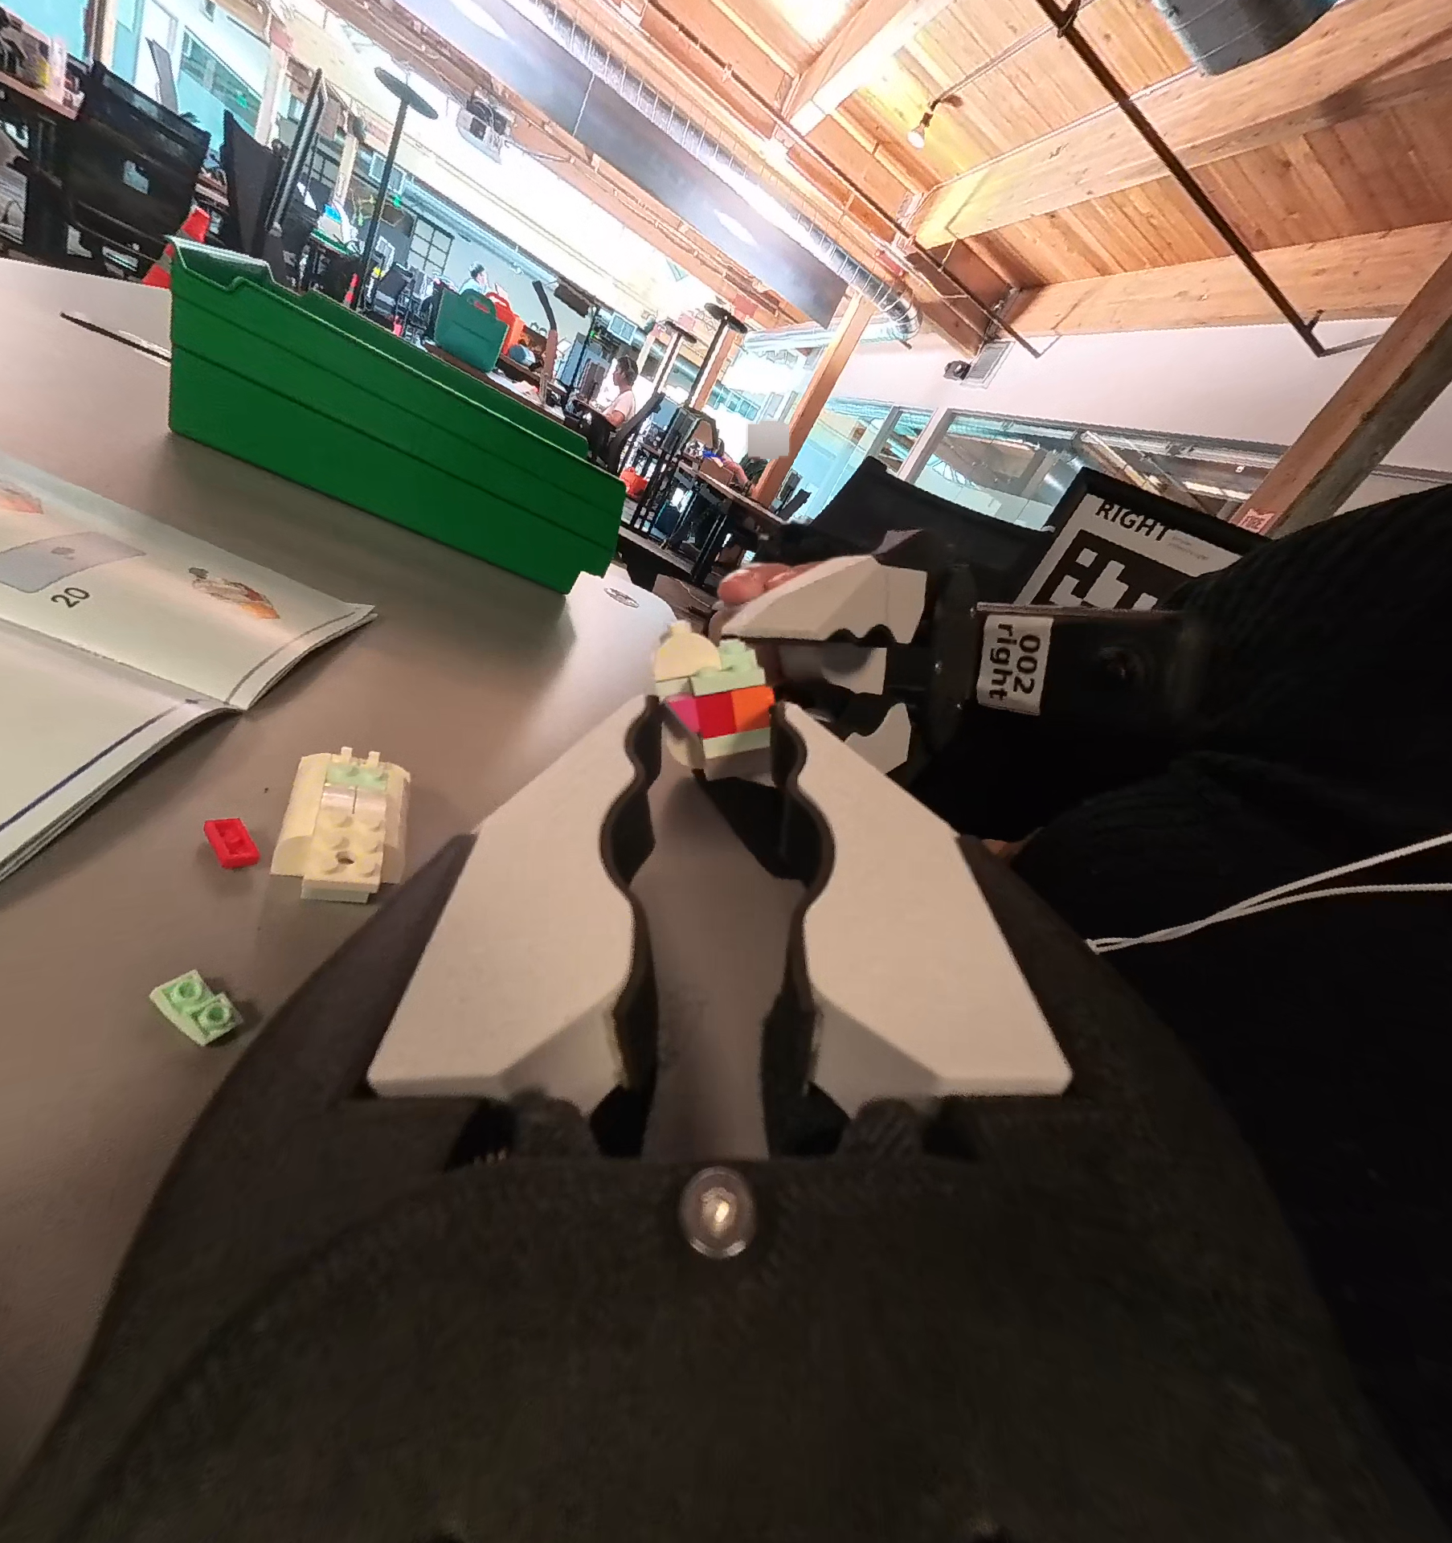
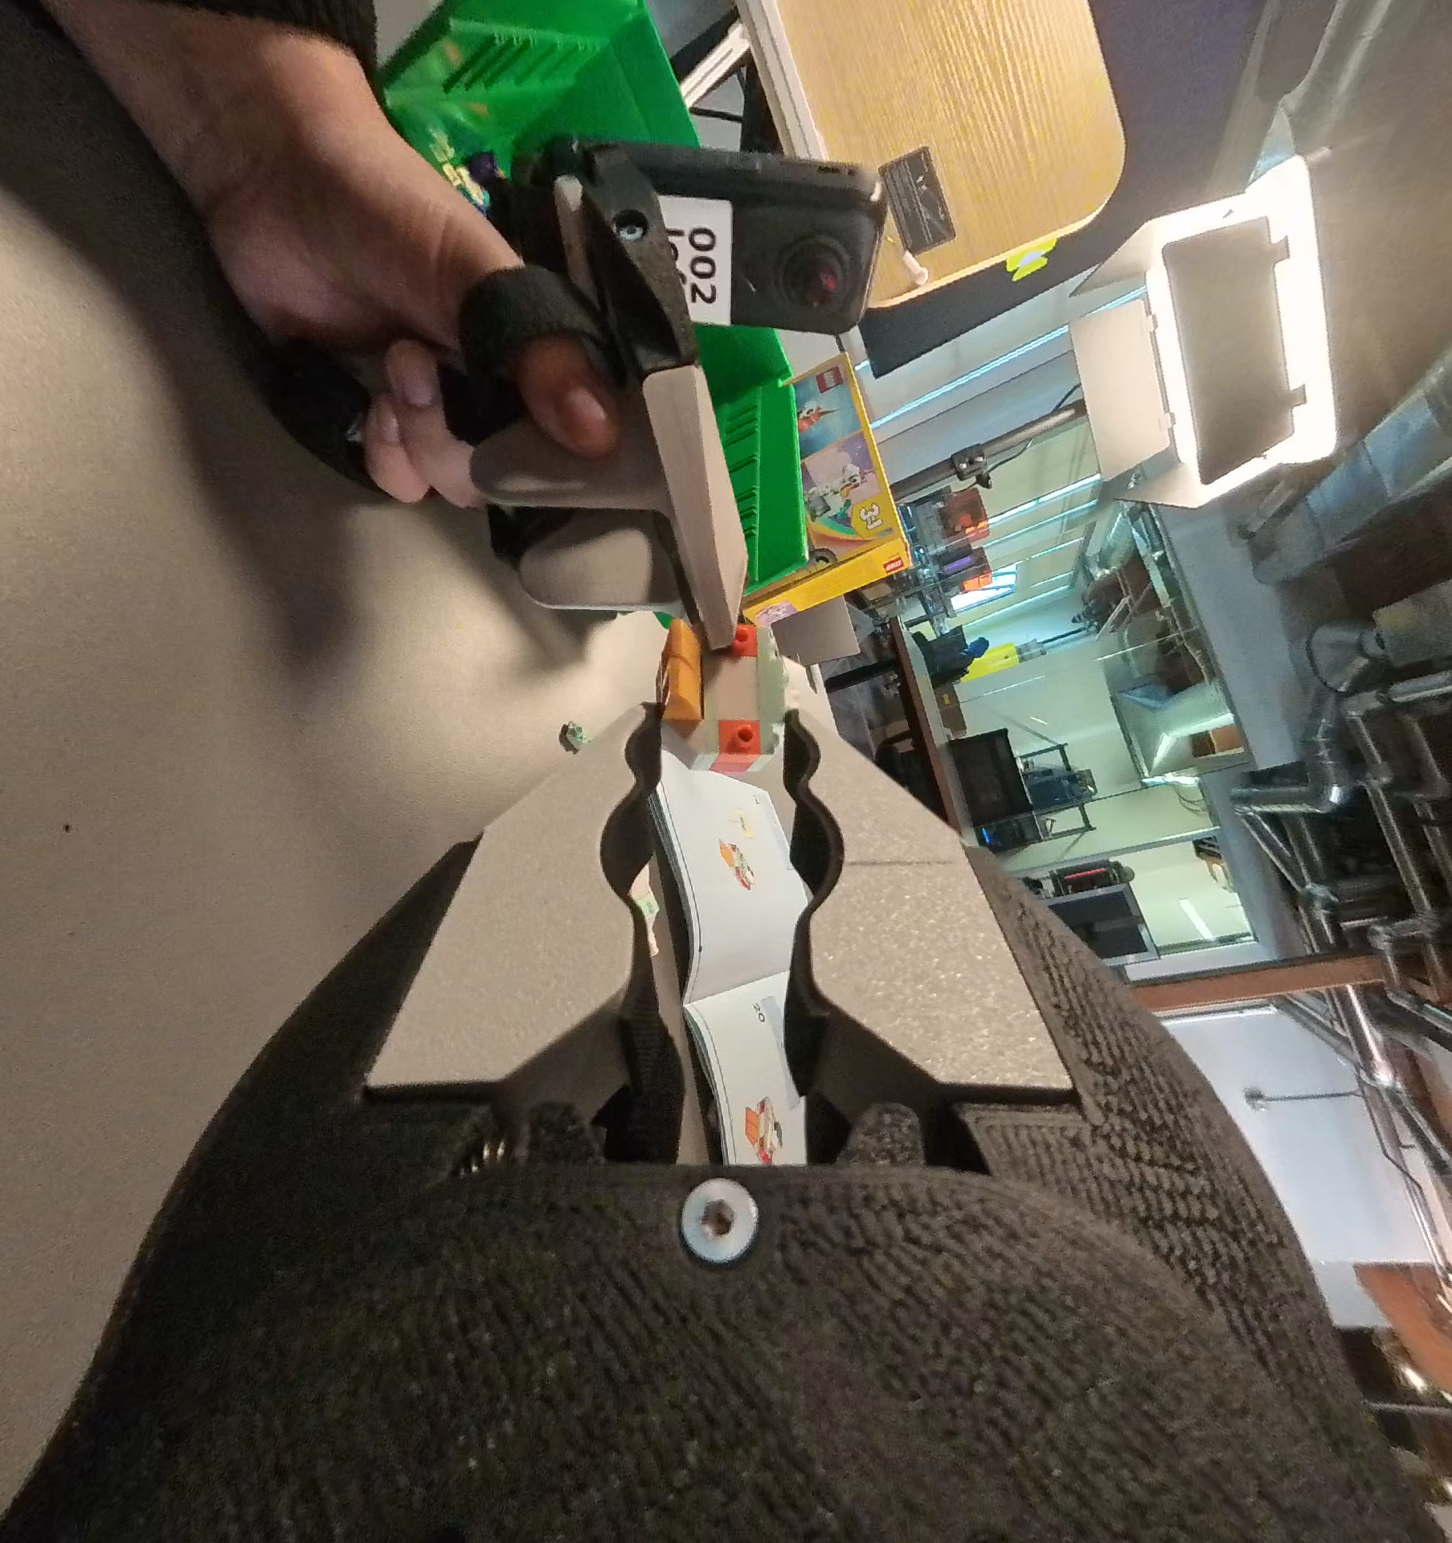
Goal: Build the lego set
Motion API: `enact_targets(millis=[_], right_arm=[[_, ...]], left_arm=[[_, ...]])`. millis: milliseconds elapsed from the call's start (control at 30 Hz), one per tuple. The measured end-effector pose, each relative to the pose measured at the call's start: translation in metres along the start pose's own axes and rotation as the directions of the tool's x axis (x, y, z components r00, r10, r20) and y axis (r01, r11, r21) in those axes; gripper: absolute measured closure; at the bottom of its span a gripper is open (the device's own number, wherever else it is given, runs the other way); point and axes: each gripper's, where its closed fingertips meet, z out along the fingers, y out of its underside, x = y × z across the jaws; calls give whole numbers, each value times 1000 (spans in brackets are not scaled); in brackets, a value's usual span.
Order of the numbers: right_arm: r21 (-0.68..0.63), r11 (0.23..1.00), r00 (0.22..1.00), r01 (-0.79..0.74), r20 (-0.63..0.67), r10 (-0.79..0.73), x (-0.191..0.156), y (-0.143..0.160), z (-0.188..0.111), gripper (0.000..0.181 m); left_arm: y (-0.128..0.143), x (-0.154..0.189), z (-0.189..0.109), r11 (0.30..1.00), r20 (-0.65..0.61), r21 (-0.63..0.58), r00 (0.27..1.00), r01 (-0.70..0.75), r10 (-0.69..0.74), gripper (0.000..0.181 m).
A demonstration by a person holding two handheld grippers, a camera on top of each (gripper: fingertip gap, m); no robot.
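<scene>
Jaws pinching lego assembly (image 1: pixel 718 714) mid-air

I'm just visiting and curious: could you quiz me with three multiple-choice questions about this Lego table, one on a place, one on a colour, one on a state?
1. Where does the loose red piece lie?
A. in the bins
B. on the table beside the cream build
C. on the booklet

2. What colour are the stacked bins?
A. green
B. blue
C. yellow

3. The small model is:
A. lying on the table
B. held by both grippers
C. in a bin

B: it sits by the cream build.
A: plainly green.
B: left gripper and right gripper both clamp it.
</scene>
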Motion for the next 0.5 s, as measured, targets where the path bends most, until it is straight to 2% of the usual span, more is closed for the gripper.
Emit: enact_targets(millis=[267,400,500], right_arm=[[13,1000,1000,-10,17,10,-1,1,-1,154],[19,1000,999,17,47,-18,-7,3,-2,143],[10,999,999,32,18,-32,-3,4,-2,154]], left_arm=[[2,-1,1,1000,7,-14,1000,0,0,156],[2,0,1,1000,5,-11,1000,-1,1,156],[2,-1,1,1000,5,-13,1000,3,-3,156]])
